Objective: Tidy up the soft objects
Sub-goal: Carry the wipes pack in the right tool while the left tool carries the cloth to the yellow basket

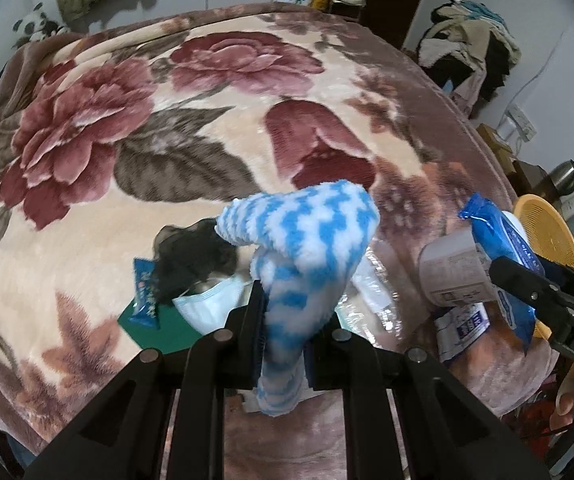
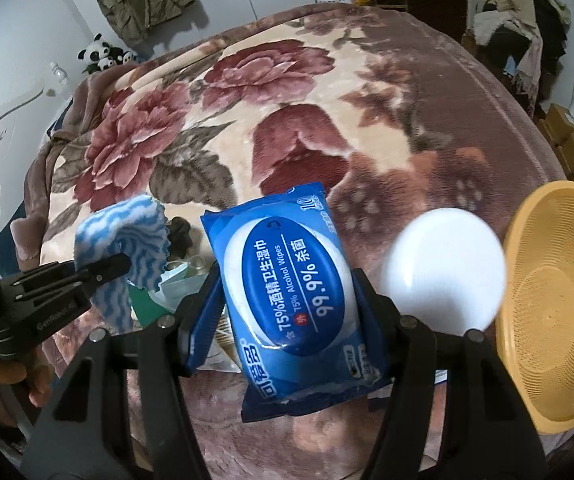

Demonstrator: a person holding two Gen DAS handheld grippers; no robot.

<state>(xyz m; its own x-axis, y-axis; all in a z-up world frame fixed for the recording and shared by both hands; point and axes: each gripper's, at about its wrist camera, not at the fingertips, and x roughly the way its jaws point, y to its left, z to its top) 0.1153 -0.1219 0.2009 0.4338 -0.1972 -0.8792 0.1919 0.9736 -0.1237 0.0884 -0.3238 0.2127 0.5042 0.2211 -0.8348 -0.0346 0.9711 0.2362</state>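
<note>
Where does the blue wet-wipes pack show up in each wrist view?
Left wrist view: the wipes pack is at the right edge, clamped in the right gripper.
Right wrist view: the pack fills the lower centre.
Shared landmark: the yellow basket, just right of the pack in both views.

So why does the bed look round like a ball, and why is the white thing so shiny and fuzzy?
Both wrist views use a fisheye lens, which bends the blanket into a dome with dark corners. In the right wrist view the white lid sits close to the lens, so it is out of focus and catches the room light. In the left wrist view the striped cloth looks slightly soft too.
</note>
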